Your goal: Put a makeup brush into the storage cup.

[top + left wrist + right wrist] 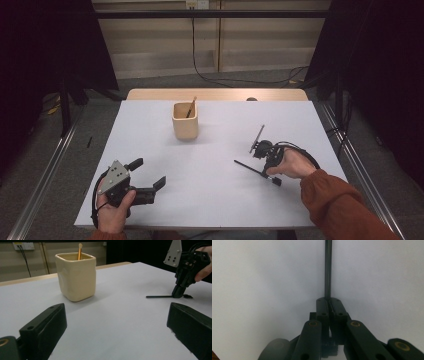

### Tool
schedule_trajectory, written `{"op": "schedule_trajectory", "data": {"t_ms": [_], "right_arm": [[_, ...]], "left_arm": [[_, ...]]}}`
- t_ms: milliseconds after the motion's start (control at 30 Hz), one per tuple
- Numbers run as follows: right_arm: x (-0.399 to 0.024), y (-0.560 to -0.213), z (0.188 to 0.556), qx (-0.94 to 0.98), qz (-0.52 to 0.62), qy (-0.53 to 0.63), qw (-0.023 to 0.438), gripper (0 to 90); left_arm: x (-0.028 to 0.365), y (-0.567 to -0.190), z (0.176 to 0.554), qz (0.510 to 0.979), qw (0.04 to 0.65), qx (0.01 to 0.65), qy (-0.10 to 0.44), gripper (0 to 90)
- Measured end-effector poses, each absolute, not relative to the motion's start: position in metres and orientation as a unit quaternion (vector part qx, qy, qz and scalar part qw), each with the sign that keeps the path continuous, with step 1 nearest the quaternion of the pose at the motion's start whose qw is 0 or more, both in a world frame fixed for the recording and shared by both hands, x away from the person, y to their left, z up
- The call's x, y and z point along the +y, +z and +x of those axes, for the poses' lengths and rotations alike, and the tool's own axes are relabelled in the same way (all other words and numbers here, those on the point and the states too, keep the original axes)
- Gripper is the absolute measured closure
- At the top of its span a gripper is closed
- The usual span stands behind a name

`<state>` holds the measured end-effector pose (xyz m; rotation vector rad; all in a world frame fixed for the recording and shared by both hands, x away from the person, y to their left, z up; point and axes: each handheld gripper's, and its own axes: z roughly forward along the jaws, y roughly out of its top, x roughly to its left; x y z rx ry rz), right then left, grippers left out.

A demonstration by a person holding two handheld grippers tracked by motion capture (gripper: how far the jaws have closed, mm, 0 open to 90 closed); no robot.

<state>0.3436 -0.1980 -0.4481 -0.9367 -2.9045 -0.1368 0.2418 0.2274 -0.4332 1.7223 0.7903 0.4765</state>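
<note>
**Right gripper clamped on black stick, cup waiting**

Right gripper (263,159) points down at the white table (210,195), jaws closed on one thin black stick (328,267) lying flat; low grip suits a lift, likely toward the cup. Left gripper (148,176) rests wide open near the front edge, holding nothing, clear of the work. Count: one beige cup (185,121), one orange stick (191,107) leaning inside it, one black stick.

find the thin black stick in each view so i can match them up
High view: black stick lies right of centre on the white table, clamped by the right tool.
Left gripper view: far right, flat on the table.
Right gripper view: top centre, running up from the shut jaws.
Shared landmark: the right tool.
</note>
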Motion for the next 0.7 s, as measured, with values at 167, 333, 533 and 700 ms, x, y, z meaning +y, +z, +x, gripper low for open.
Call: {"op": "schedule_trajectory", "data": {"t_ms": [167, 333, 533, 700], "right_arm": [[-0.1977, -0.4476, 0.3432, -0.952, -0.301, -0.041, 0.038, 86.2], [-0.1992, -0.4477, 0.3429, -0.951, -0.303, -0.050, 0.042, 86.2], [-0.2014, -0.4458, 0.3424, -0.950, -0.301, -0.062, 0.049, 86.3], [-0.2066, -0.4423, 0.3396, -0.948, -0.304, -0.077, 0.046, 86.2]], "left_arm": [[0.2279, -0.4332, 0.2420, 0.732, 0.557, 0.335, 0.203, 2.6], [0.2287, -0.4334, 0.2425, 0.732, 0.558, 0.336, 0.199, 2.6], [0.2295, -0.4335, 0.2431, 0.735, 0.555, 0.334, 0.200, 2.6], [0.2291, -0.4335, 0.2429, 0.736, 0.554, 0.332, 0.200, 2.6]]}}
